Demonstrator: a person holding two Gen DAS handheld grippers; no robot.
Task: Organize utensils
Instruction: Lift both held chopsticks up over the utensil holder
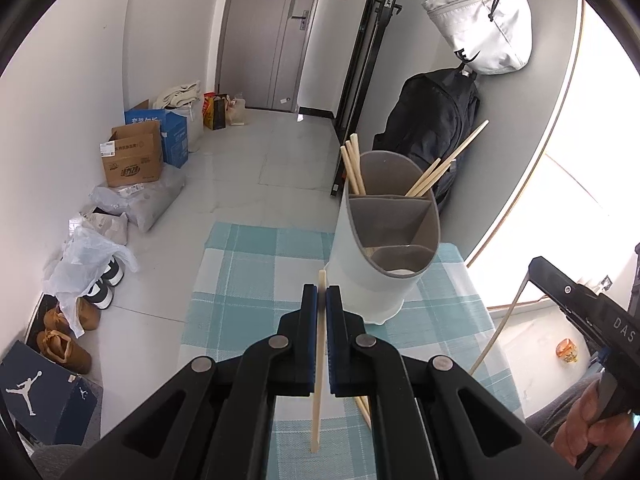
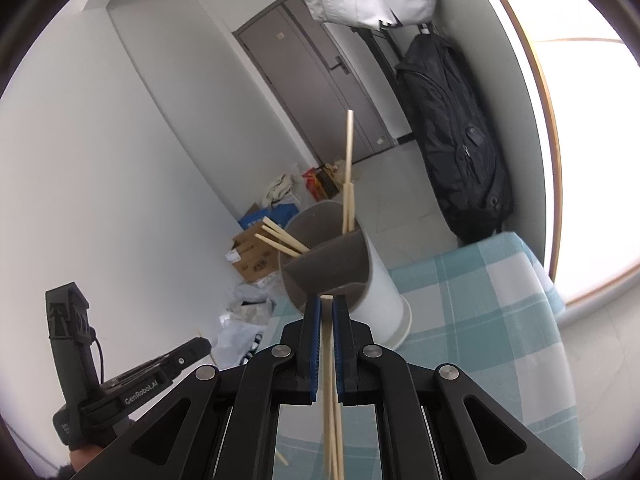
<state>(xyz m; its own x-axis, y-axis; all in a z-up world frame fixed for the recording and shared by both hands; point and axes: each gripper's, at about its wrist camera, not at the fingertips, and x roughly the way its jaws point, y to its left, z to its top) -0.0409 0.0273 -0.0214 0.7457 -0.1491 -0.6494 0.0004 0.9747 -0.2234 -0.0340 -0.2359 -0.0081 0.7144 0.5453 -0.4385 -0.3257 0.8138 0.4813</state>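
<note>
In the left wrist view, the left gripper (image 1: 321, 300) is seen low in the centre of the frame, its blue pads (image 1: 309, 312) pinched on a single chopstick (image 1: 319, 368) that runs nearly upright between them, its top end just above the pads and its lower end hanging over the cloth (image 1: 248, 292). Right of the pads and just behind them, the holder (image 1: 372, 280) stands on the checked cloth, tilted in the picture; it is white outside, grey inside, and split into compartments. Chopsticks (image 1: 354, 164) are seen in the rear compartment, one bunch leaning to the upper left and another (image 1: 444, 164) to the upper right. More chopsticks (image 1: 364, 408) lie on the cloth, partly hidden by the right finger.

In the right wrist view, the right gripper (image 2: 327, 312) is closed on chopsticks (image 2: 330, 380); how many cannot be told for sure, though more than one shaft shows below the pads. Their tips sit at the near rim of the holder (image 2: 380, 292), at the centre of the frame. The left gripper's body (image 2: 132, 384) shows at lower left.

A backpack (image 1: 428, 128) and a white bag (image 1: 484, 20) hang at upper right, and boxes (image 1: 136, 156) line the floor at left
</note>
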